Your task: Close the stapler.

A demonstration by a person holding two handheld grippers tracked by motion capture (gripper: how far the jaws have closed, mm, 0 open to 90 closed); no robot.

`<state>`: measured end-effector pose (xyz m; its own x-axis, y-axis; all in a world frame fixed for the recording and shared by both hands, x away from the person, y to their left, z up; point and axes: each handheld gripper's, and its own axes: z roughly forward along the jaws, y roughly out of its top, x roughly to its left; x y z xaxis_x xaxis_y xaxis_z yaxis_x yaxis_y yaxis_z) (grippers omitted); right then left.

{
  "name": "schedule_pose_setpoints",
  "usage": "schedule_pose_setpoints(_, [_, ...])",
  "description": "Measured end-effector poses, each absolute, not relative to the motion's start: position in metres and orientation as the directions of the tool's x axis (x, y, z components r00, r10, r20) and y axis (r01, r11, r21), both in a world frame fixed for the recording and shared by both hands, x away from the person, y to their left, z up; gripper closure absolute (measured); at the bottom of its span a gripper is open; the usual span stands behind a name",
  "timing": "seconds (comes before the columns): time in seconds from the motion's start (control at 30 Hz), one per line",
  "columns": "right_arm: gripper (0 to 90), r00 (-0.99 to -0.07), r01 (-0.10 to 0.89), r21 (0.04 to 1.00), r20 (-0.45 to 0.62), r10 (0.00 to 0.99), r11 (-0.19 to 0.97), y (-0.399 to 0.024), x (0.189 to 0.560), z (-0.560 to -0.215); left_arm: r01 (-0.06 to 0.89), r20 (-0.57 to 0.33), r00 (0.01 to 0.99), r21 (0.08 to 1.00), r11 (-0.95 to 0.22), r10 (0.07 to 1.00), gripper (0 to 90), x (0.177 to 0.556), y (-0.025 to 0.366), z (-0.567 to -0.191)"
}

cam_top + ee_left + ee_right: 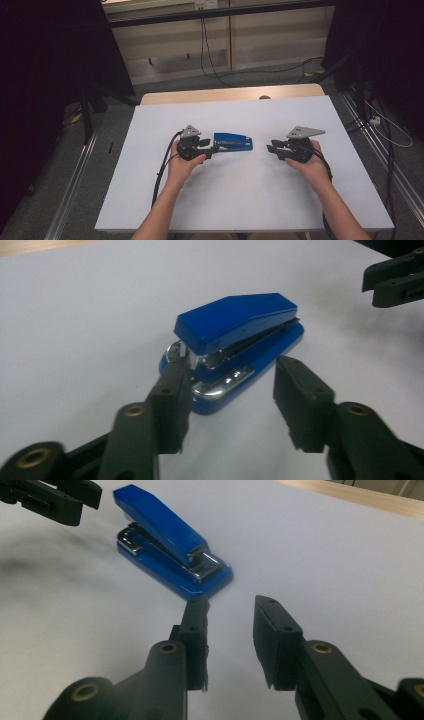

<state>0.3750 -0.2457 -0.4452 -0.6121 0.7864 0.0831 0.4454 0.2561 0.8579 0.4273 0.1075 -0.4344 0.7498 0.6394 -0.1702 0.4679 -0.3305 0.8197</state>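
Stapler [233, 141] (blue) lies on white table [250, 200] between two open, empty hand-held grippers, left [212, 146] nearly touching, right [270, 147] apart

I saw a table [150, 200] covered by a white sheet [250, 200], with a strip of bare wood showing along its far edge. A blue stapler [233, 142] lay flat on the sheet, a little left of the middle and toward the far half. Its long side ran left to right across the table.
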Motion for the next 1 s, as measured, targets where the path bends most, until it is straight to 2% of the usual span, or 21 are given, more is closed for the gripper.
schedule_pose_setpoints(0.27, [44.4,-0.608,0.425,0.869,0.068,0.791,0.252,-0.246,0.354,-0.437,0.47,-0.175,0.741,0.825,-0.314,0.648,22.7,0.408,0.131,-0.425])
schedule_pose_setpoints(0.4, [38.2,-0.603,0.425,0.872,0.072,0.795,0.243,-0.247,0.341,-0.438,0.46,-0.159,0.736,0.831,-0.313,0.658,18.2,0.397,0.146,-0.422])
schedule_pose_setpoints(0.63, [29.4,-0.59,0.439,0.867,0.078,0.804,0.238,-0.249,0.325,-0.441,0.461,-0.167,0.721,0.84,-0.285,0.673,14.5,0.387,0.166,-0.421])
schedule_pose_setpoints(1.0, [24.0,-0.581,0.447,0.864,0.082,0.81,0.233,-0.256,0.309,-0.445,0.461,-0.158,0.708,0.842,-0.28,0.689,12.0,0.379,0.187,-0.427])
